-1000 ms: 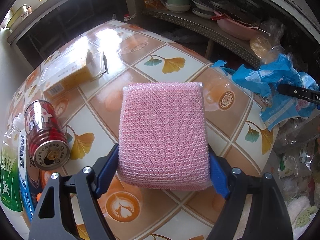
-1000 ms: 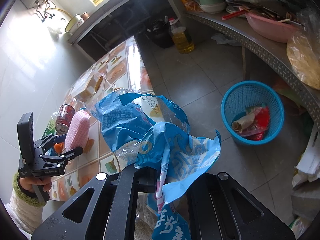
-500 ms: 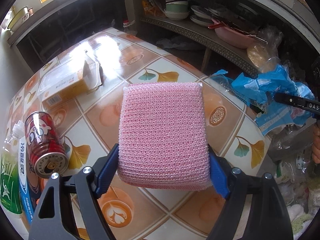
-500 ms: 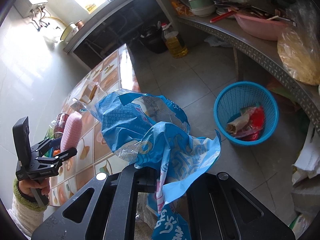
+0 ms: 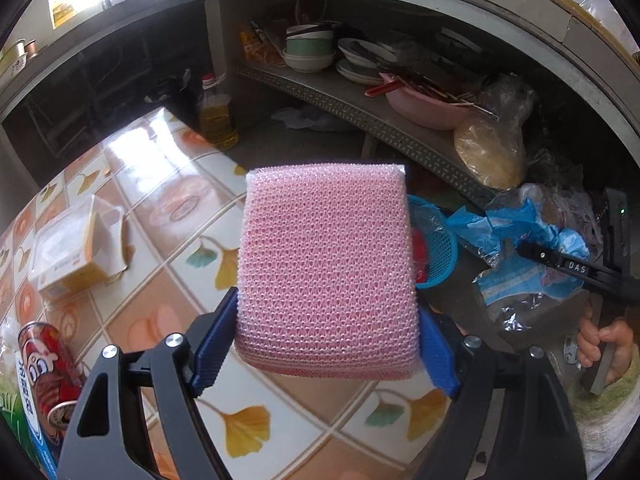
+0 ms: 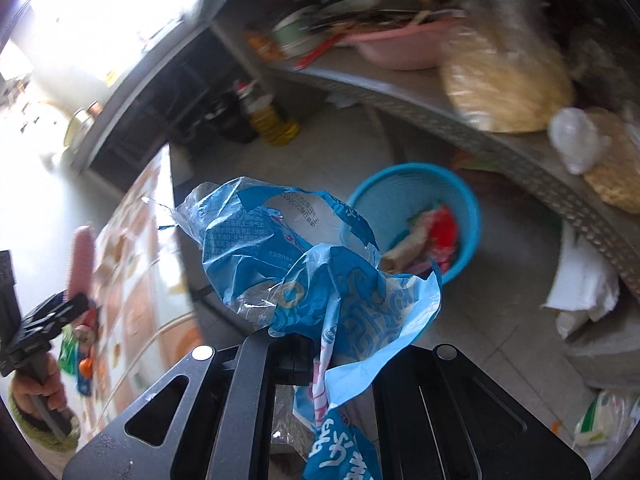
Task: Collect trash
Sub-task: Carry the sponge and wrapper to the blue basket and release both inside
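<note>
pink sponge [image 5: 326, 272], blue wrapper [image 6: 320, 276], blue basket [image 6: 408, 184].

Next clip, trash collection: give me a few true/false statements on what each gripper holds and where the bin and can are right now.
1. The left gripper holds a pink mesh sponge. True.
2. The right gripper is open and holds nothing. False: it is shut on a crumpled blue plastic bag.
3. The blue trash basket stands on the floor and already holds trash. True.
4. The red drink can is inside the basket. False: it lies on the tiled table.
</note>
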Motion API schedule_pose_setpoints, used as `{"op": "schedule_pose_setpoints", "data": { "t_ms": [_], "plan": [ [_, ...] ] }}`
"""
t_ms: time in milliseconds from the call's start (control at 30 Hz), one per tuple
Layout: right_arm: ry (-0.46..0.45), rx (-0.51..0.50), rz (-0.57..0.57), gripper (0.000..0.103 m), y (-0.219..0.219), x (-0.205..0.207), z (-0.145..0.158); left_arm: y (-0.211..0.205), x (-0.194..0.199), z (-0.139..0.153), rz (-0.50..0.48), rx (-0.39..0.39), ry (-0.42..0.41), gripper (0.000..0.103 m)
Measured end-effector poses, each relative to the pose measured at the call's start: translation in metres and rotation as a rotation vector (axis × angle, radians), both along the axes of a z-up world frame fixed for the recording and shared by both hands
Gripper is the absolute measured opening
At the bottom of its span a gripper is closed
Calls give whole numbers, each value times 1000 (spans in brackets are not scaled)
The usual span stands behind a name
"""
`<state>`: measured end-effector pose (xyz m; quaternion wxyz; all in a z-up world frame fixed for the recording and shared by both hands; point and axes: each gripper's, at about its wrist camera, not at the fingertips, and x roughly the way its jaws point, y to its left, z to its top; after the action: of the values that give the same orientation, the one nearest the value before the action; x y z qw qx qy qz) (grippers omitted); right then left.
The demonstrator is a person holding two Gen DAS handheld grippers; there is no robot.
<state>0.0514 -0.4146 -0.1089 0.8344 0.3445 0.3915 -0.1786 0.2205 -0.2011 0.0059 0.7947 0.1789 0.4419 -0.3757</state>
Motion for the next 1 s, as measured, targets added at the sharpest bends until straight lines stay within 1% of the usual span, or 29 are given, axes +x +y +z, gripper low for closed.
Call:
{"op": "schedule_pose_setpoints", "data": {
  "t_ms": [100,233,333,433,533,700,767,833,933,1000],
  "plan": [
    [29,7,-85,4,-22,-13,-14,-35,4,-1,-38,-16,42,79],
    [62,27,-161,4,-43,-19,-36,-88,14,-17,-78,-15,159,79],
    [80,52,-187,4,-56,-13,-53,-135,27,-40,-103,20,265,79],
    [95,77,-200,4,-69,-2,-70,-180,34,-68,-124,68,344,79],
    [111,115,-222,4,-83,13,-88,-219,40,-96,-142,134,368,79],
    [143,144,-260,4,-99,26,-110,-273,54,-141,-138,206,408,81],
    [158,149,-273,4,-103,27,-117,-289,62,-158,-126,212,425,89],
    [176,149,-286,4,-106,25,-123,-299,69,-172,-97,198,449,93],
    [203,146,-301,4,-110,23,-131,-308,79,-189,-57,187,482,94],
    [212,144,-307,4,-113,22,-133,-303,84,-190,-23,171,500,94]
  ]
}}
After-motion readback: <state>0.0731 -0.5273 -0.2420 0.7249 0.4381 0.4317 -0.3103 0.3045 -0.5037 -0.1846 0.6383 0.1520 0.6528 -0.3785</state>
